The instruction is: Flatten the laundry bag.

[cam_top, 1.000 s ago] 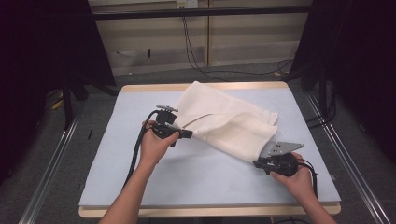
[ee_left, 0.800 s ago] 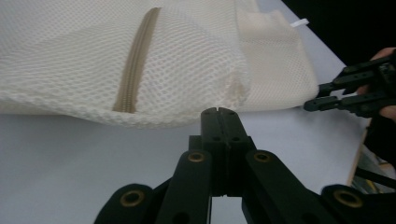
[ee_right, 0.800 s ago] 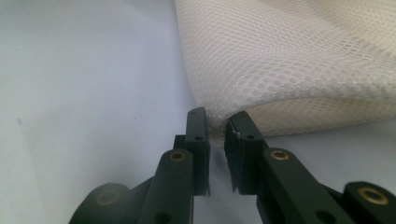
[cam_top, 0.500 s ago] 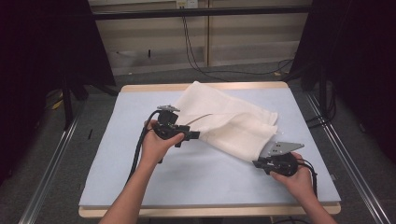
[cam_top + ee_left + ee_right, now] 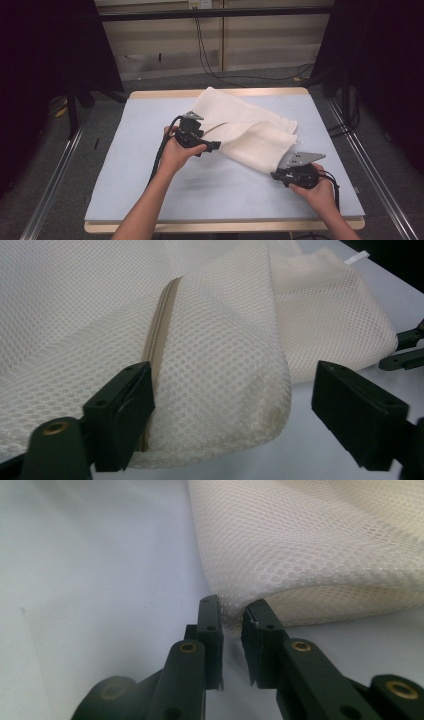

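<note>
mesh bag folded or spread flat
Folded: the mesh bag lies doubled over itself, with a rounded fold edge between the left gripper jaws.

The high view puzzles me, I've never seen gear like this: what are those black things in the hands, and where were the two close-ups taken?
A person holds a hand-operated gripper in each hand; no robot arm is involved. One camera looks down on the table. The close-ups come from cameras riding on each gripper. A white mesh laundry bag with a beige zipper lies on the blue mat. The right gripper pinches the bag's corner. The left gripper has just been opening, its jaws wide around a fold without pressing it.
</note>
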Demonstrator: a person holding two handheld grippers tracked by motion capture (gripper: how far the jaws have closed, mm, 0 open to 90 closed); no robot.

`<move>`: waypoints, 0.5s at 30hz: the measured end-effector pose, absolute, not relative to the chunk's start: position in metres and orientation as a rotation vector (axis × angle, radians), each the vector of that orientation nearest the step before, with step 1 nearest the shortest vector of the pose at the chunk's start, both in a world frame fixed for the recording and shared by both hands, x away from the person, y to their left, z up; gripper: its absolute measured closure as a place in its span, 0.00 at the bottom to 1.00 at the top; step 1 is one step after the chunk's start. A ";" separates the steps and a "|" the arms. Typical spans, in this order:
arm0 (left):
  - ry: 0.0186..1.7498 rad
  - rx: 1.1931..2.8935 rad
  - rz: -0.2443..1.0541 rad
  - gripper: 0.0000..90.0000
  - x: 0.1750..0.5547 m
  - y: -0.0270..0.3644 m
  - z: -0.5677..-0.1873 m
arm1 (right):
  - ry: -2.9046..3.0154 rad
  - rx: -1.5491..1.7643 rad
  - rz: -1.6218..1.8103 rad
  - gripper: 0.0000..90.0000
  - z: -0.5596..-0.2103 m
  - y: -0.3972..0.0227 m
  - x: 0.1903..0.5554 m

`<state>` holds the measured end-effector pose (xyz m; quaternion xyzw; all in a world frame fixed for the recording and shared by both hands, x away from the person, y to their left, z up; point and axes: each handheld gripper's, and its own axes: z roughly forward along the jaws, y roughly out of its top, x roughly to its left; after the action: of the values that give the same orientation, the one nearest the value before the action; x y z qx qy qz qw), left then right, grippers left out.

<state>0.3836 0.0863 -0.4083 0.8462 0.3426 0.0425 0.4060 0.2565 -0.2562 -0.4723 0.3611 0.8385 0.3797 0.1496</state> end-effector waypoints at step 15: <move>0.931 2.231 -0.018 0.62 0.392 0.094 -0.432 | 2.413 1.031 1.084 0.87 -0.473 -0.256 0.257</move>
<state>0.3915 0.0939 -0.4321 0.8630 0.3602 -0.0069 0.3541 0.2572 -0.2564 -0.4727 0.3589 0.8402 0.3776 0.1508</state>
